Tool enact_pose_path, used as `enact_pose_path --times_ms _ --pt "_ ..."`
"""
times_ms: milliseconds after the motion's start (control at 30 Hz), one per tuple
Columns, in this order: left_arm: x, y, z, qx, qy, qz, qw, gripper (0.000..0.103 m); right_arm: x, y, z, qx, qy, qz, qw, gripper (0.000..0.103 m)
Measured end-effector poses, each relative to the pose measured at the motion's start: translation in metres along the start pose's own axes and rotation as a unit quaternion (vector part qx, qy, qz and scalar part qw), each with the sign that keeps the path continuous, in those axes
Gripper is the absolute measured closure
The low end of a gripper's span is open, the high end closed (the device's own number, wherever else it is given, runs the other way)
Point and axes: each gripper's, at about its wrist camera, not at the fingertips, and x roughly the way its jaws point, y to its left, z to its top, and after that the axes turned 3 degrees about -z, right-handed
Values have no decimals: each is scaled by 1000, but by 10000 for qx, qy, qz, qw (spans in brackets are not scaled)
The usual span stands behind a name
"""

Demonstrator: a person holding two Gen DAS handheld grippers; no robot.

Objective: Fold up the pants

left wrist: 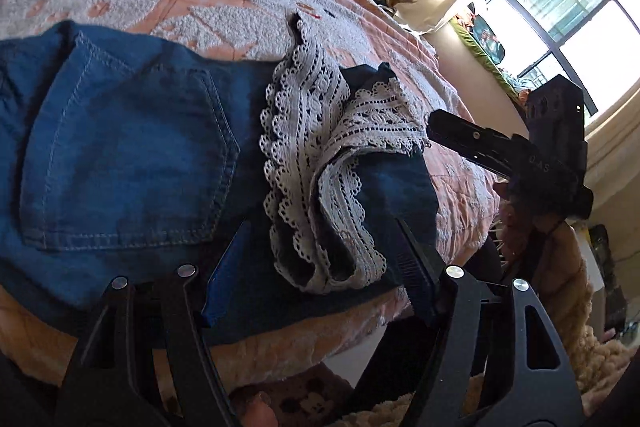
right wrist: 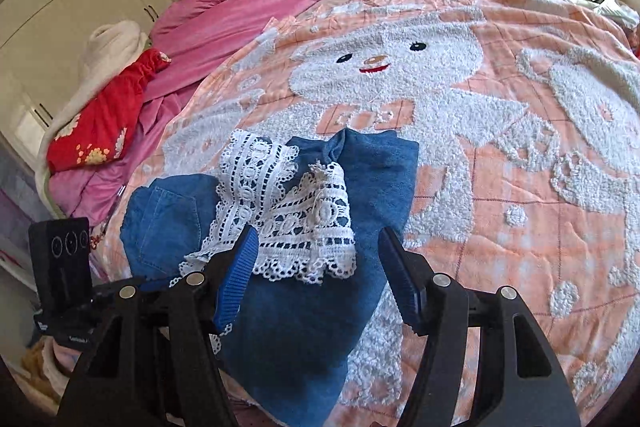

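Right wrist view: the bed (right wrist: 500,75), under an orange snowman blanket (right wrist: 400,67), carries the folded denim pants (right wrist: 304,327) near its front edge, just below the snowman's face. Their white lace trim (right wrist: 288,211) lies bunched on top of the denim. Both the right gripper (right wrist: 316,267) and left gripper (left wrist: 320,259) hover over the pants, fingers spread apart, clamping nothing.

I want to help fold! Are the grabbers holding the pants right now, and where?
Nothing is held. Both hand-held grippers, left and right, stand open over the folded blue denim pants with white lace hems, pads off the cloth.
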Motion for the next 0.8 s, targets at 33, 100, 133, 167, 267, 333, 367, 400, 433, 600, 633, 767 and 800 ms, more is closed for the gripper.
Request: enact_pose_path --times_ms 33,100,133,167,267,333,367,400,433,600,633,767,800 --pt "1 0 -2 -14 14 42 10000 53 9 -3 2 16 127 50 9999 48" --pt "4 2 -4 -85 64 148 9998 72 20 -7 -2 53 312 112 9994 66" --pt "3 3 -5 -107 72 133 9998 75 23 -5 0 20 342 189 9992 72" --pt "2 2 -5 -92 58 117 9999 82 23 -2 2 29 321 196 9993 72" --pt "-4 0 -6 -52 24 96 9999 87 17 10 20 68 110 519 9986 80" --pt "-8 -1 -9 -57 11 53 10000 87 21 23 38 -8 43 633 9980 80" --pt "-10 -1 -10 -40 5 32 10000 87 26 30 46 -85 37 653 9978 80" --pt "-10 0 -11 -72 -1 65 10000 87 33 36 54 -131 69 656 9977 80" --pt "-10 2 -12 -112 9 99 9999 87 44 42 61 -140 131 651 9977 80" --pt "-9 5 -14 -138 51 127 9998 87 92 60 83 -214 368 419 9982 73" --pt "-9 7 -14 -153 69 118 9998 87 95 62 84 -259 390 401 9981 71" --pt "-9 8 -15 -132 112 81 9998 83 67 57 80 -214 33 578 9981 53" --pt "-9 8 -15 -127 116 67 9998 83 59 56 78 -223 -16 526 9984 50"
